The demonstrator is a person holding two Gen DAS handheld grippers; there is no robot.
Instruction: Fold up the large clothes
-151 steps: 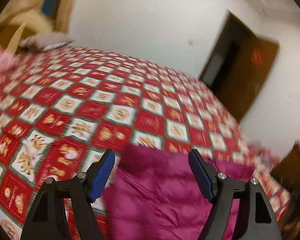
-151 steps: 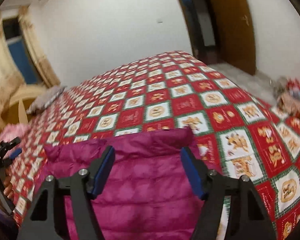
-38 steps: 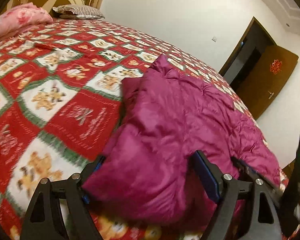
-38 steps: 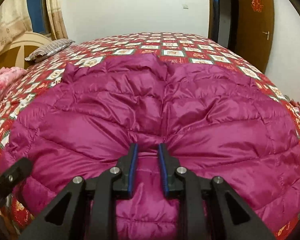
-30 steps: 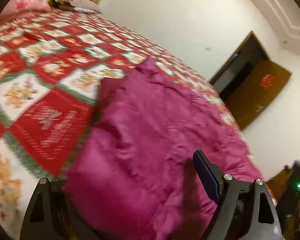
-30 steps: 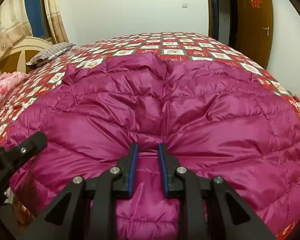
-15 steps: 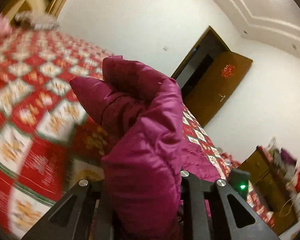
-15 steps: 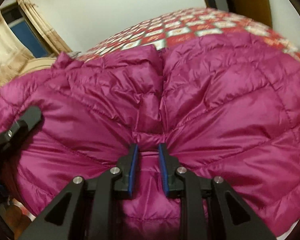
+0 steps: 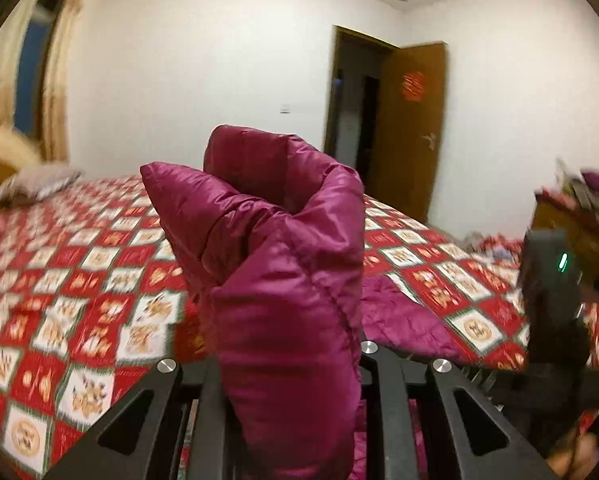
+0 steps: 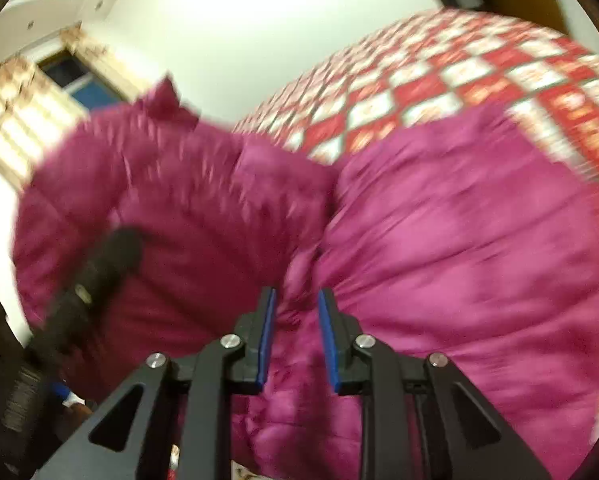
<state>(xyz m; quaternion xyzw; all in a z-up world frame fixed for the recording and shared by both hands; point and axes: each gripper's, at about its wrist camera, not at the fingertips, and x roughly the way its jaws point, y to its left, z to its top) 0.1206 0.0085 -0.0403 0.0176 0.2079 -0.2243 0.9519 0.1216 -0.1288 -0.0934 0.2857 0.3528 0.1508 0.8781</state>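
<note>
A magenta quilted down jacket point(image 9: 283, 280) is lifted off the bed. My left gripper point(image 9: 287, 360) is shut on a thick bunched fold of it, which stands up between the jaws and hides the pads. My right gripper point(image 10: 297, 320) is shut on the jacket's point(image 10: 459, 280) hem, with fabric pinched between its blue pads point(image 10: 266, 340). The right wrist view is blurred by motion. The left gripper's black body point(image 10: 87, 280) shows at the left of that view, against the jacket. The right gripper's body point(image 9: 551, 280) shows at the right of the left wrist view.
The bed has a red, white and green patterned quilt point(image 9: 79, 272). A pillow point(image 9: 35, 184) lies at its far left. A brown door point(image 9: 411, 136) stands open beyond the bed. A wooden cabinet with clutter point(image 9: 579, 216) stands at the right. A curtained window point(image 10: 31, 116) is at the left.
Both grippers have risen with the jacket, lifting its near edge off the bed. The left gripper closed on the jacket's side about a second ago and has swung up with it.
</note>
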